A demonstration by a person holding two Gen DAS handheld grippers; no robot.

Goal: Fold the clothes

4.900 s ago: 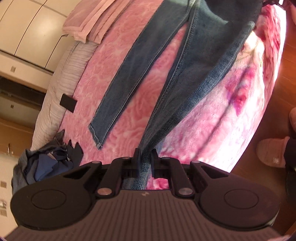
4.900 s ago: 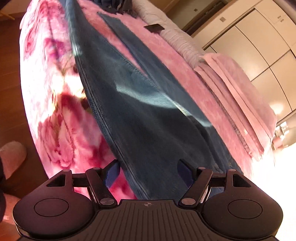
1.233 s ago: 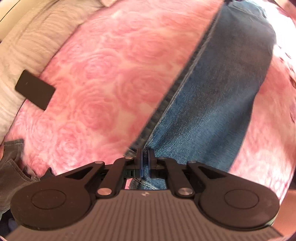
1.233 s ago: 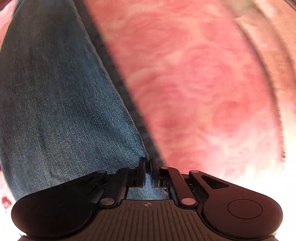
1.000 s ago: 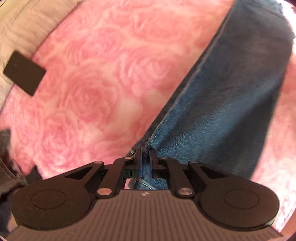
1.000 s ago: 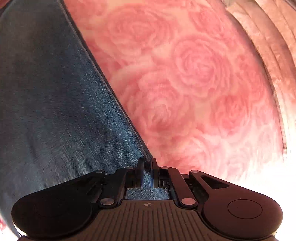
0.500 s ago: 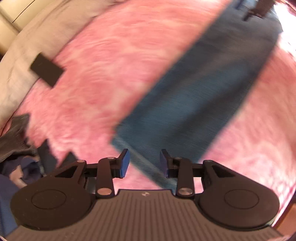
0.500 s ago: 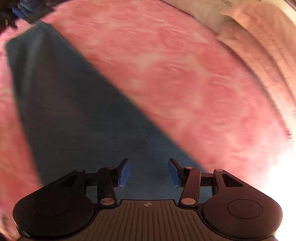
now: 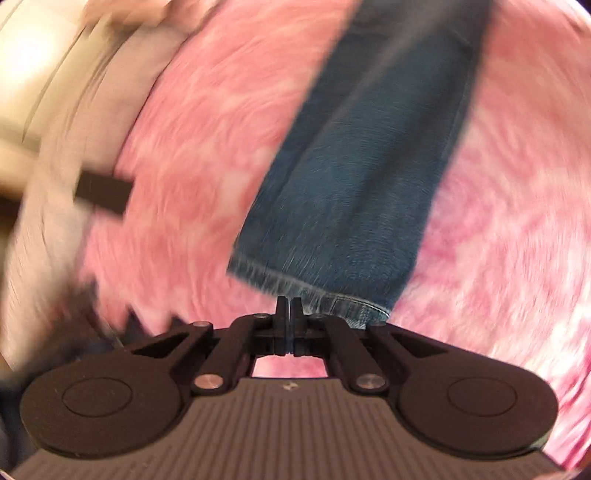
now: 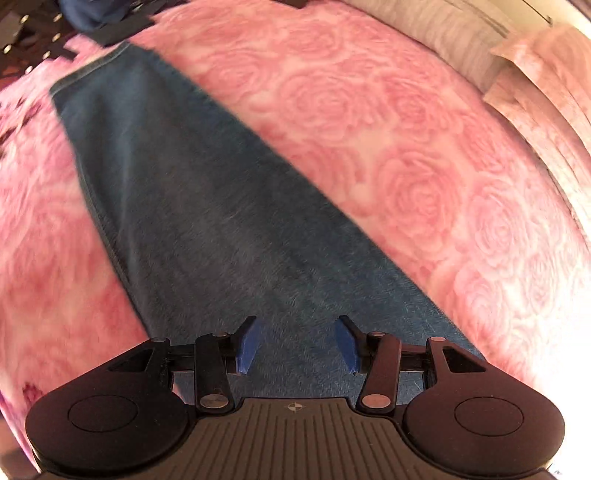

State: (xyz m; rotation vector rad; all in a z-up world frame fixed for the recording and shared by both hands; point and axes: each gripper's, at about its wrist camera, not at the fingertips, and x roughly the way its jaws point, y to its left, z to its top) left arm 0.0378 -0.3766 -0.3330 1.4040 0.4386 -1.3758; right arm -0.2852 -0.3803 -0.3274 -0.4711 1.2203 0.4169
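Blue jeans (image 9: 362, 177) lie folded lengthwise, one leg on the other, along a pink rose-patterned blanket (image 9: 192, 155). In the left wrist view the frayed leg hem is nearest, and my left gripper (image 9: 290, 306) is shut, its tips pinching the edge of that hem. The picture is blurred by motion. In the right wrist view the jeans (image 10: 207, 229) stretch away toward the far left, and my right gripper (image 10: 295, 343) hovers open over the near wide end with nothing between its blue pads (image 10: 245, 347).
A black flat object (image 9: 103, 192) lies at the blanket's left edge beside a grey-white quilt (image 9: 74, 122). Dark clothes (image 10: 96, 14) are piled past the far hem. Folded pink bedding (image 10: 546, 74) sits at the right.
Both grippers let go of the jeans half a second ago. Since then the left one has drawn back to the hem and shut on it; the right one stays open.
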